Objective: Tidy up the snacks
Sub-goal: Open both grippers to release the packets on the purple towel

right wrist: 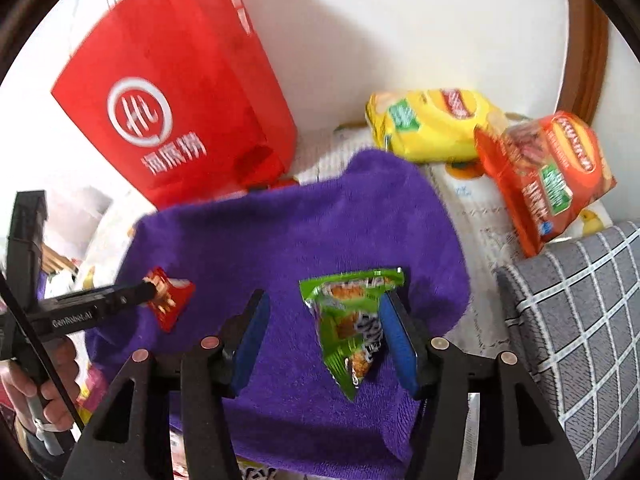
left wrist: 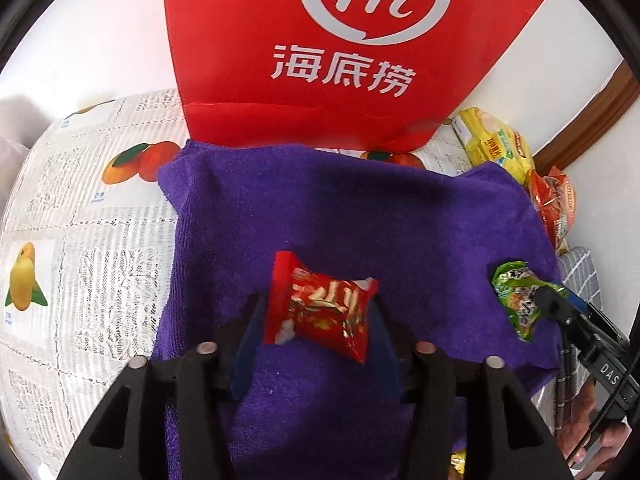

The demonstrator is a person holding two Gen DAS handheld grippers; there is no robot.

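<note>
Left gripper (left wrist: 320, 320): jaws parted, a red packet (left wrist: 320, 312) lying between them on the purple towel (left wrist: 320, 208); pads close to its ends, contact not discernible. Right gripper (right wrist: 324, 324): jaws parted, a green packet (right wrist: 348, 328) between them on the same towel, lying against the right-hand pad, clear of the other. The two packets sit well apart. Behind the towel stands a red bag (left wrist: 332, 52), upright. To the right, off the towel, lie a yellow bag (right wrist: 432, 124) and an orange bag (right wrist: 544, 176), touching. A checked cushion (right wrist: 580, 320) lies at right.
</note>
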